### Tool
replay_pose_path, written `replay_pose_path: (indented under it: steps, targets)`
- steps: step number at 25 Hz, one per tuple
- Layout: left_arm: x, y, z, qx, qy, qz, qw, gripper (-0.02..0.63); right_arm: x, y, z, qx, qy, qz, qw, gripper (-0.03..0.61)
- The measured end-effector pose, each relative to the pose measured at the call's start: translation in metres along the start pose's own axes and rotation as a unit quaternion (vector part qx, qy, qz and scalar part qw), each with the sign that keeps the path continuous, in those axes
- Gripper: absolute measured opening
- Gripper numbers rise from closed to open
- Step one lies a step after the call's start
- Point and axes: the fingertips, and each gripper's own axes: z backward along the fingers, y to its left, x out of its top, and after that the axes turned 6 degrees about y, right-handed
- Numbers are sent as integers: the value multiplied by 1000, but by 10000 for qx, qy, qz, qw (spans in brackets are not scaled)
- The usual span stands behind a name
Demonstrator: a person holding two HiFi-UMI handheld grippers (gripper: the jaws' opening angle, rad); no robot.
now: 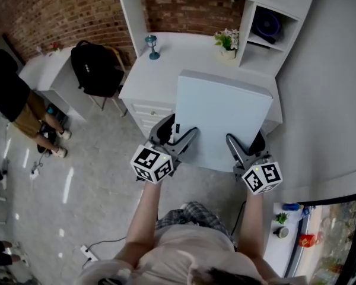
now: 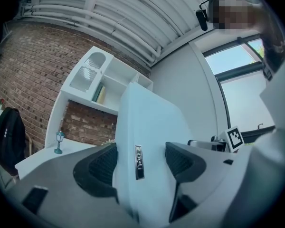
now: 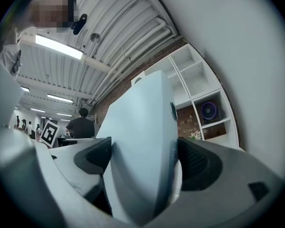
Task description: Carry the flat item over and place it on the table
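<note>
Near desk, claws (arms outstretched) clamp panel.

The flat rectangular panel was plain pale blue-grey, the wooden desk white, the brick wall reddish-brown, the fabric backpack black

1. The flat item looks like smooth, matt, pale plastic. A small badge on its edge is glossy, like metal.
2. The left gripper and right gripper, both clamped on its edge, have dark matt plastic jaws. Their pads are finely ribbed and look rubbery.
3. The table is white, smooth and painted-looking, with a soft sheen.
4. The brick wall is rough and matt.
5. The backpack is black matt cloth.
6. The floor is grey and smooth, with faint shiny streaks.
</note>
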Motion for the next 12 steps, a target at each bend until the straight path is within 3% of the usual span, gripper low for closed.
replay_pose_path:
  steps: [12]
  targets:
    - [-2,26,-25,-69,87,-21,9999,321,-6,-18,-28,-94,-38,-142,9998,442]
